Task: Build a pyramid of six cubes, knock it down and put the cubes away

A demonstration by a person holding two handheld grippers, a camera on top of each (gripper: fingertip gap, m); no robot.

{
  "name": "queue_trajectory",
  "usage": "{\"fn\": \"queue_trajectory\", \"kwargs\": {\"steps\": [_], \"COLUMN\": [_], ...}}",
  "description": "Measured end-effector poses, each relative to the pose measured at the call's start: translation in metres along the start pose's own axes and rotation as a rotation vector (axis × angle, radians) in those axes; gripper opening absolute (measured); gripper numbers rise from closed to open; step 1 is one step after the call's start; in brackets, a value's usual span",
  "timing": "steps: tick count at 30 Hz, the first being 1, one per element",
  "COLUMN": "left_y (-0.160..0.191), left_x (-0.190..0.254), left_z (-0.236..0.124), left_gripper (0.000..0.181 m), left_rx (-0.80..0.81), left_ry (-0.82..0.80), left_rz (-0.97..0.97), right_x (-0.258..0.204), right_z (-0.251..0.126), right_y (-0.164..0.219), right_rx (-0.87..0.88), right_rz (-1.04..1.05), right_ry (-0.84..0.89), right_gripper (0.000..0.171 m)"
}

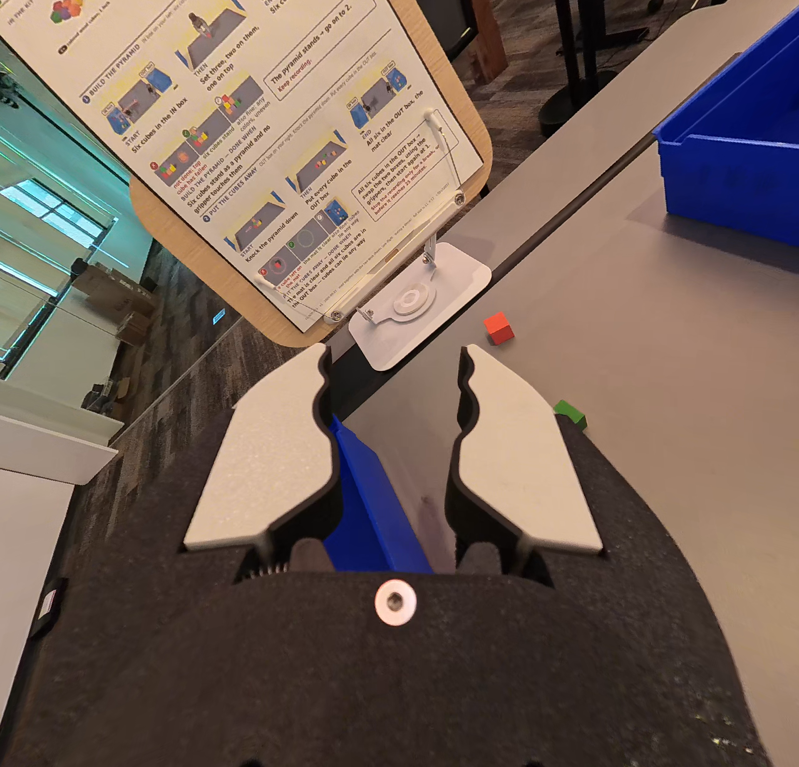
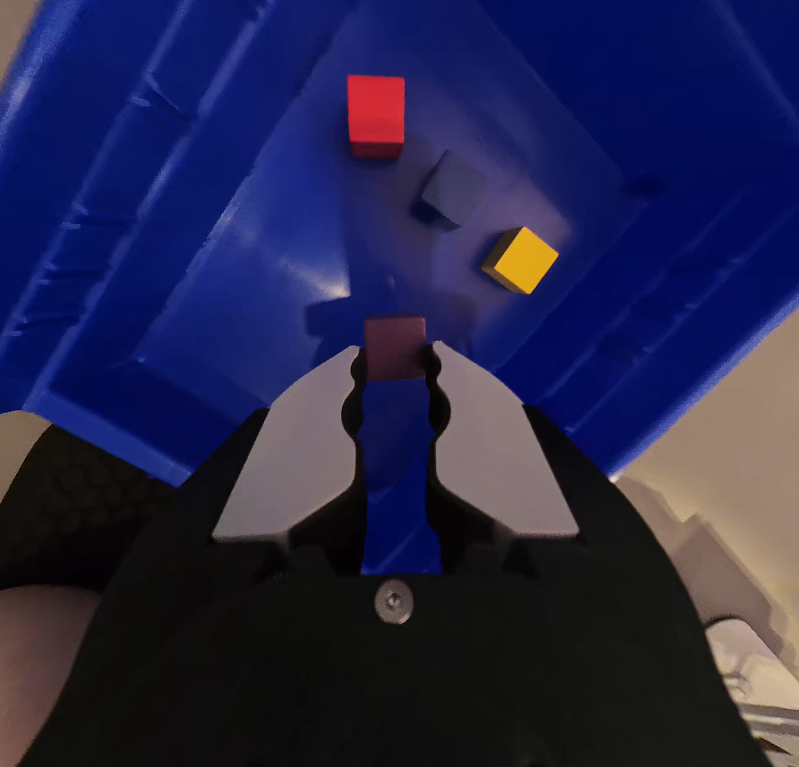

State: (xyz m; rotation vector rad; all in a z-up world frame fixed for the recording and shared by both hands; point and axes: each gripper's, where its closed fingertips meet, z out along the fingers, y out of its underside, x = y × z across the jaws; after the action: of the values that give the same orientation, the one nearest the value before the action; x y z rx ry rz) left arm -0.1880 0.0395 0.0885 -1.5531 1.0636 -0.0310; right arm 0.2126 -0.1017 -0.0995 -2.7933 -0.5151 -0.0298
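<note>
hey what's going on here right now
A person holding two grippers is putting cubes away. The right gripper is shut on a purple cube over a blue bin, where a red cube, a blue cube and a yellow cube already lie. The left gripper is open and empty above the grey table, where an orange-red cube and a green cube remain.

Left wrist view: high, tilted, looks forward over its tongs (image 1: 393, 352) across the tabletop (image 1: 605, 400) toward an instruction board (image 1: 268, 141); far blue bin (image 1: 735, 175) at right. Right wrist view: close, looks steeply down into a blue bin (image 2: 194, 227). Whether it is the same bin, cannot tell.
</note>
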Motion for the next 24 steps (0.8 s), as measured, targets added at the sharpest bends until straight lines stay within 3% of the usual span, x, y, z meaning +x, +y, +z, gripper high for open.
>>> {"fn": "queue_trajectory", "kwargs": {"steps": [9,12,15,20,22,24], "left_y": [0.001,0.002,0.003,0.003,0.003,0.004], "left_x": [0.007,0.009,0.011,0.009,0.007,0.004], "left_z": [0.004,0.006,0.007,0.007,0.007,0.006], "left_gripper": [0.056,0.056,0.056,0.056,0.056,0.056], "left_rx": [-0.011,-0.017,-0.021,-0.021,-0.024,-0.026], "left_ry": [0.013,0.017,0.019,0.017,0.010,0.005], "left_rz": [0.016,0.023,0.027,0.026,0.024,0.018], "right_x": [0.015,0.021,0.027,0.028,0.002,-0.051], "right_z": [0.036,0.037,0.027,-0.038,-0.072,-0.094], "right_y": [0.020,0.021,0.014,-0.047,-0.096,-0.149], "right_rx": [-0.178,-0.172,-0.109,0.180,0.388,0.608], "right_rz": [0.015,0.047,0.078,0.025,-0.016,-0.082], "right_ry": [0.032,0.049,0.077,0.280,0.305,0.199], "right_gripper": [0.029,0.030,0.043,0.044,0.045,0.045]}}
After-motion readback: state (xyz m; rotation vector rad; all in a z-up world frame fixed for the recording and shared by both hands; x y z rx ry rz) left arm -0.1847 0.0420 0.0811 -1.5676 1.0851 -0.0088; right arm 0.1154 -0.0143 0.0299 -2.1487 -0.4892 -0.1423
